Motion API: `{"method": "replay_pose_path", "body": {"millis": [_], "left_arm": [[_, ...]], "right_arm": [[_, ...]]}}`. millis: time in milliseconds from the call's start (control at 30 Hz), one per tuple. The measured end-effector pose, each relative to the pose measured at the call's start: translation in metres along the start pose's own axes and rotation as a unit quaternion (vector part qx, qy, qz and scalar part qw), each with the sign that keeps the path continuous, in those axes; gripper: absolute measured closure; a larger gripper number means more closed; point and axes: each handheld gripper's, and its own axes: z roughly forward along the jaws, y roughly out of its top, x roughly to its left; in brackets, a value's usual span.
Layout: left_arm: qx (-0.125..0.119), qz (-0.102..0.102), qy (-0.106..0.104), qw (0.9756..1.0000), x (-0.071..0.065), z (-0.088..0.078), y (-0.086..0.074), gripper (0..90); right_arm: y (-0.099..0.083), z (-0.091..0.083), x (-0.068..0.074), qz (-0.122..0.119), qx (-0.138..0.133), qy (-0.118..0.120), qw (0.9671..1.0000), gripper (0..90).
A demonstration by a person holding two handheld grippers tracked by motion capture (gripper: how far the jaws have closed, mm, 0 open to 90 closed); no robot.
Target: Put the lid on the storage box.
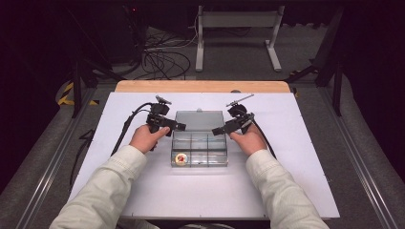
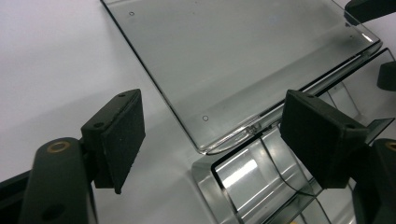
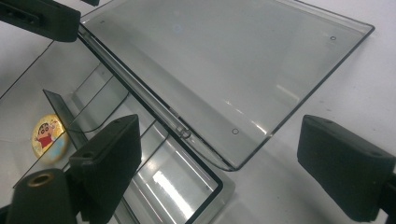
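With the clear box [image 1: 199, 145] lying open on the table [image 1: 143, 191], I hold my left gripper [image 1: 177, 127] and right gripper [image 1: 217, 130] at its hinge corners, jaws apart, gripping nothing.

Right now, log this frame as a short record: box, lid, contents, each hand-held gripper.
box: clear plastic organizer box with dividers, on white table
lid: open, laid flat on the table behind the box
contents: one round cartoon badge in the near-left compartment
left hand-held gripper: open, at the box's left hinge corner
right hand-held gripper: open, at the right hinge corner
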Motion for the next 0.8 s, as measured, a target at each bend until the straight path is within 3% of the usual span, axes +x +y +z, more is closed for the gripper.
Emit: {"method": "replay_pose_path", "body": {"millis": [300,567,800], "left_arm": [[0.008,-0.009,0.000,0.9999,0.000,0.008,0.000,22.7],[0.012,-0.015,-0.019,0.9996,0.001,0.012,0.001,22.5],[0.011,-0.018,-0.023,0.9995,0.002,0.014,0.001,21.7]], "right_arm": [[-0.001,0.003,0.000,0.002,0.005,0.004,1.0000,13.7],[-0.001,0.007,0.000,0.005,0.009,0.009,0.9999,13.7],[-0.001,0.009,0.001,0.007,0.012,0.014,0.9998,14.1]]}}
